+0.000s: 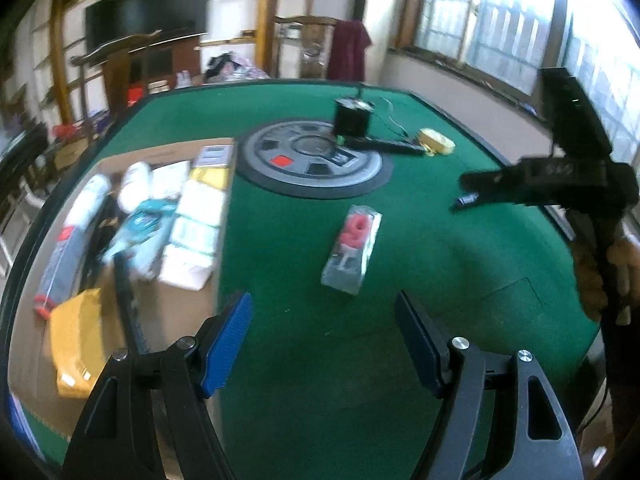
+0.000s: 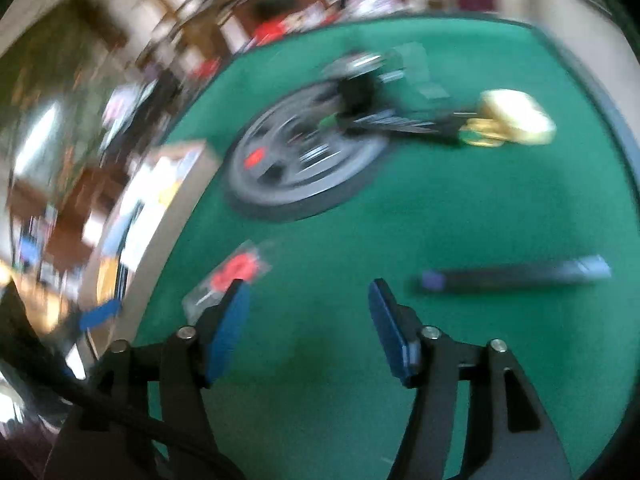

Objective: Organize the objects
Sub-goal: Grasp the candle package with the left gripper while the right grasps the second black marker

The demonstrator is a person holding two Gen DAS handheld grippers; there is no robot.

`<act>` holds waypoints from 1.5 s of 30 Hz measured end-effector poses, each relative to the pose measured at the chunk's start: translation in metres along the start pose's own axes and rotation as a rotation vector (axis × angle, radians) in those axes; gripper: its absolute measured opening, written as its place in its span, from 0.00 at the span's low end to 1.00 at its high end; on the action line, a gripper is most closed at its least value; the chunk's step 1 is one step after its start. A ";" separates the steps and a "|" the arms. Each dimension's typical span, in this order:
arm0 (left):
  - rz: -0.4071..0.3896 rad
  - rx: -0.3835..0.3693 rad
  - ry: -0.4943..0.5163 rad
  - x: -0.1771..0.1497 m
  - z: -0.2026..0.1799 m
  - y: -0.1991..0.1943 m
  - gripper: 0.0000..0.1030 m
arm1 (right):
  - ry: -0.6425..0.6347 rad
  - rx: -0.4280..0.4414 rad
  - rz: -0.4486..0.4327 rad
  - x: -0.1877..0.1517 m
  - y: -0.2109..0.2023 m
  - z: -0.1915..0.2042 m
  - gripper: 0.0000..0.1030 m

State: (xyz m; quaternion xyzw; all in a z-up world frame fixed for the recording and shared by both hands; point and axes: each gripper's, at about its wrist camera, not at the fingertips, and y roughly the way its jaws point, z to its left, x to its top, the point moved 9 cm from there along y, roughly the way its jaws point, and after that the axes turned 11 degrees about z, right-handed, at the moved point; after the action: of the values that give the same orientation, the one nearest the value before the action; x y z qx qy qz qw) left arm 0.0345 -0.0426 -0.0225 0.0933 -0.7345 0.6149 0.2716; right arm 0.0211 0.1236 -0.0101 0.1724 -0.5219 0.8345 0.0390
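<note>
Green felt, blue pads, scattered brights

The table (image 1: pixel 320 340) is plain deep green with a dark edge. At its centre lies a grey disc (image 1: pixel 316 160) with black panels and one red patch. At six o'clock from the disc, a clear packet (image 1: pixel 352 248) shows pink-red pieces. At three o'clock sits a pale yellow roll (image 1: pixel 436 142). At nine o'clock, the brown cardboard box (image 1: pixel 168 304) holds white, teal and yellow packs. Both grippers' pads (image 1: pixel 228 340) are blue on black arms.

Both cams ride on the grippers, looking down at a slant over the green table (image 1: pixel 320 360). Left wrist view sits close above the near edge, sharp-ish. Right wrist view is tilted and badly smeared. Both catch the round grey disc (image 1: pixel 316 160) (image 2: pixel 304 160) and the clear packet with pink bits (image 1: pixel 352 248) (image 2: pixel 228 276).
</note>
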 end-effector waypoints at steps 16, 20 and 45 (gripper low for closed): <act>0.110 0.050 0.064 0.037 -0.032 0.075 0.22 | 0.477 -0.068 -0.100 0.026 -0.016 -0.110 0.67; 0.108 0.017 0.058 0.029 -0.031 0.070 0.22 | 0.429 -0.167 -0.096 0.049 -0.001 -0.104 0.67; 0.060 -0.082 -0.085 0.022 -0.010 0.049 0.22 | 0.281 -0.315 -0.111 0.030 0.005 -0.080 0.11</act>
State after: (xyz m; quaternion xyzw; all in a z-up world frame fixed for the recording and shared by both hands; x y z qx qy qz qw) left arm -0.0043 -0.0180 -0.0521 0.0861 -0.7724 0.5876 0.2252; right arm -0.0283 0.1885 -0.0355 0.0747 -0.6251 0.7549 0.1836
